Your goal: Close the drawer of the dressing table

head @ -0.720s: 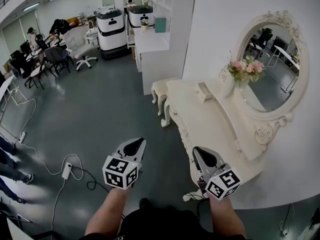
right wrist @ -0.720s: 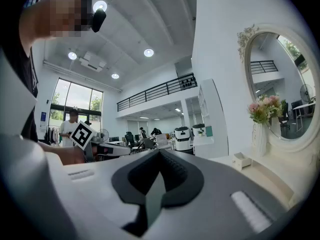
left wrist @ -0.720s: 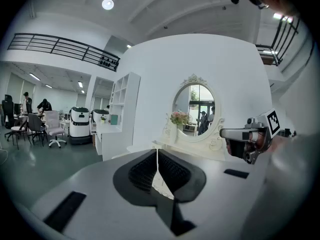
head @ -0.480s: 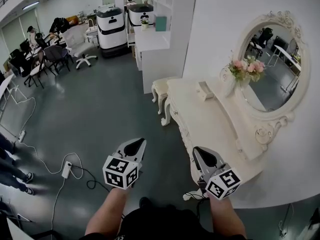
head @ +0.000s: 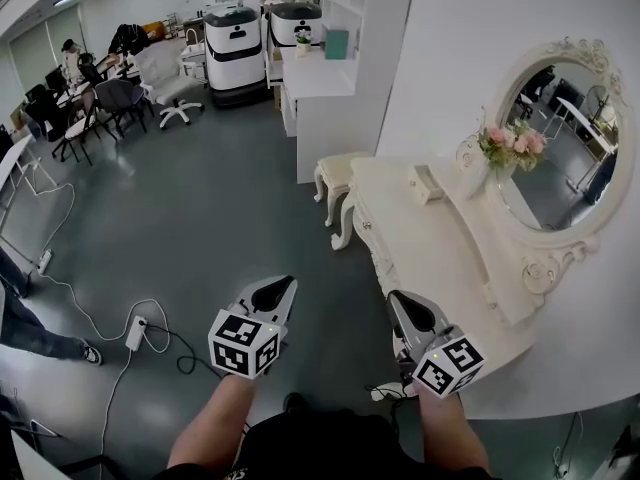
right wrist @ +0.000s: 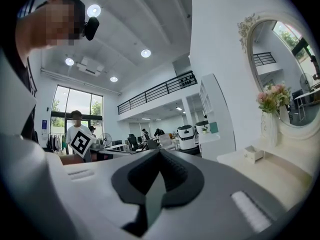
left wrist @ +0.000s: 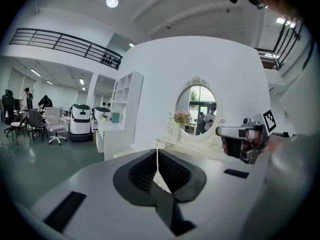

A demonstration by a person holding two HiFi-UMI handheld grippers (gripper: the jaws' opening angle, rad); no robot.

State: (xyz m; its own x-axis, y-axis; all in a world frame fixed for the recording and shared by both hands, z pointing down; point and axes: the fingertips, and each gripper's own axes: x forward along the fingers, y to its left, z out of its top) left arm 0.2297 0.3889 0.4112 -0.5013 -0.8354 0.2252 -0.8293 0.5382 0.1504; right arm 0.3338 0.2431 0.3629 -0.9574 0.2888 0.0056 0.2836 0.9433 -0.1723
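The cream dressing table (head: 420,258) stands at the right against a white wall, under an oval mirror (head: 565,143). On its top are a vase of pink flowers (head: 515,148) and a small drawer box (head: 428,183), also seen as the box (right wrist: 254,154) in the right gripper view. Carved drawer fronts (head: 372,253) run along the table's near side. My left gripper (head: 285,284) is shut and empty over the floor, left of the table. My right gripper (head: 398,300) is shut and empty beside the table's front corner. Neither touches the table.
A cream stool (head: 335,176) sits at the table's far end, with a white shelf unit (head: 320,93) behind it. Two white machines (head: 232,53) and office chairs (head: 165,83) stand further back. A power strip with cables (head: 133,333) lies on the floor, and a person's legs (head: 40,333) show at the left.
The head view has shifted a little, so the table and mirror sit further right. The person's legs at the left have stepped in. Both grippers keep their place and stay shut.
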